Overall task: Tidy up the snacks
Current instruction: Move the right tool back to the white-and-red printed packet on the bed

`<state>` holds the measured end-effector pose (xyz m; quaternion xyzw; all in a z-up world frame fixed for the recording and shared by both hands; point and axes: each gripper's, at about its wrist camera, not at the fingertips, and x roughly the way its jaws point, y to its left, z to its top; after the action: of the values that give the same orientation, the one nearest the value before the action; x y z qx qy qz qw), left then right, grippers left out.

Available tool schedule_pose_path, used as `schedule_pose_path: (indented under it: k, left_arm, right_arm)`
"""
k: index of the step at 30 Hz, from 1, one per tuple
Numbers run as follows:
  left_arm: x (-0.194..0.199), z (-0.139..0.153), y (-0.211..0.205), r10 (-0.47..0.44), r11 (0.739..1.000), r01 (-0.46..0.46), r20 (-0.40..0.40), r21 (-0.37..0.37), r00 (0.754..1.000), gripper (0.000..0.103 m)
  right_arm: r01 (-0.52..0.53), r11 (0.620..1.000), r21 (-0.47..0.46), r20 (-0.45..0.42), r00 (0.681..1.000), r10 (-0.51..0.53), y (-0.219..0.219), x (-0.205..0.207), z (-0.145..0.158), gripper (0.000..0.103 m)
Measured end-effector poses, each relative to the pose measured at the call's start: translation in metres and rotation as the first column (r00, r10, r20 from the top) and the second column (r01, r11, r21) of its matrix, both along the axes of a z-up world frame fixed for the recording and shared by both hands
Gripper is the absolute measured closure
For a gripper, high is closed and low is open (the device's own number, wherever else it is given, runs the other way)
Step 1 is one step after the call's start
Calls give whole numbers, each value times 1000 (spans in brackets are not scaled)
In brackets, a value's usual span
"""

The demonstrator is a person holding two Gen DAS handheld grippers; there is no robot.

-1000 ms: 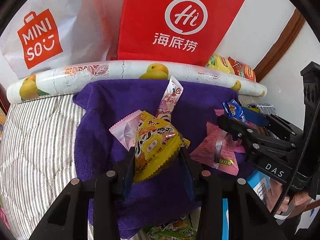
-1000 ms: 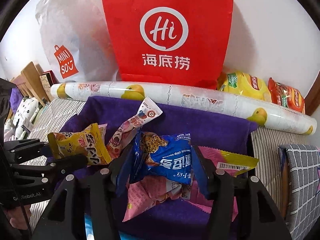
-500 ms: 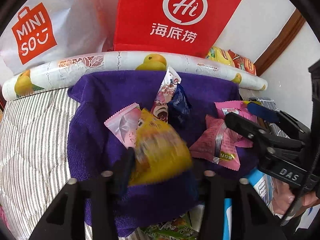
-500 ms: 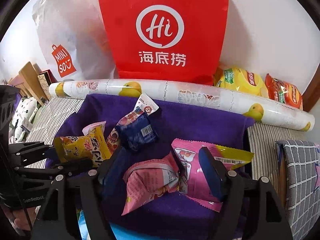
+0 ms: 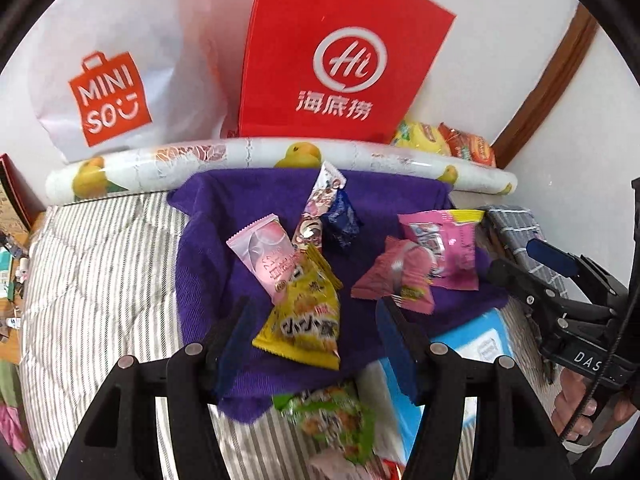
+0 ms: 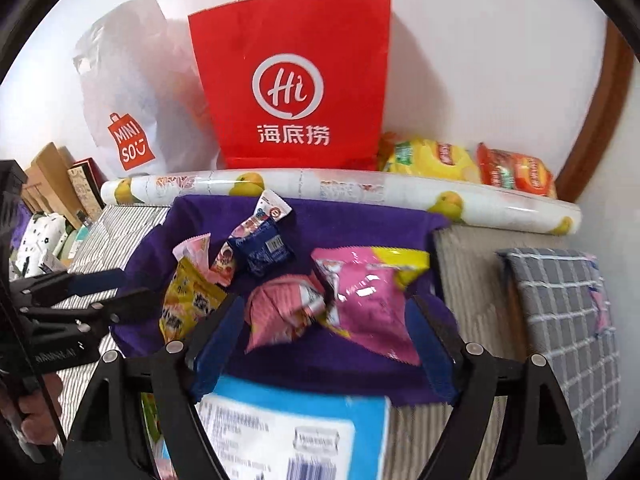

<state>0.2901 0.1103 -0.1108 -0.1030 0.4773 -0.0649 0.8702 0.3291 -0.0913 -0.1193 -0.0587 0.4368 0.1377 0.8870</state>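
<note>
Several snack packets lie on a purple towel (image 5: 208, 248) (image 6: 360, 224). A yellow packet (image 5: 306, 316) (image 6: 184, 300) lies between the fingers of my open, empty left gripper (image 5: 314, 320). Behind it lie a pale pink packet (image 5: 268, 256), a long white stick packet (image 5: 320, 204) and a dark blue packet (image 5: 340, 220) (image 6: 262, 248). Two pink packets (image 6: 288, 312) (image 6: 368, 300) lie between the fingers of my open, empty right gripper (image 6: 324, 324), which also shows at the right of the left wrist view (image 5: 532, 268).
A red paper bag (image 6: 296, 80) and a white MINISO bag (image 5: 108, 96) stand against the wall behind a rolled printed sheet (image 6: 340, 190). Yellow and orange chip bags (image 6: 472, 164) sit at back right. A blue-white box (image 6: 288, 432) and a green packet (image 5: 332, 420) lie near the front. A grey checked cloth (image 6: 568, 320) lies right.
Both grippers have opened and drawn back. The left one has let go of the yellow packet and the right one of the dark blue packet; both packets now lie on the towel.
</note>
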Motion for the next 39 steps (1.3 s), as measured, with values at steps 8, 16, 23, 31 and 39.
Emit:
schedule_pose_path:
  k: [8, 16, 23, 31, 39]
  left_arm:
    - [-46, 27, 2, -1, 1000, 0, 52, 21, 999, 43]
    - [-82, 37, 3, 13, 1000, -13, 70, -4, 997, 43]
    - [-112, 44, -3, 6, 1000, -7, 107, 11, 994, 43]
    - [-135, 43, -5, 13, 1000, -14, 106, 10, 994, 43]
    - [-153, 25, 8, 57, 998, -58, 63, 11, 996, 43]
  right_arm:
    - [36, 999, -25, 119, 992, -32, -13, -60, 27, 14]
    - [49, 999, 19, 100, 994, -50, -21, -100, 32, 14]
    - [34, 995, 93, 65, 997, -40, -31, -126, 27, 14]
    - [27, 991, 128, 30, 999, -31, -35, -162, 13, 14]
    - [13, 990, 138, -89, 996, 0, -21, -187, -28, 23]
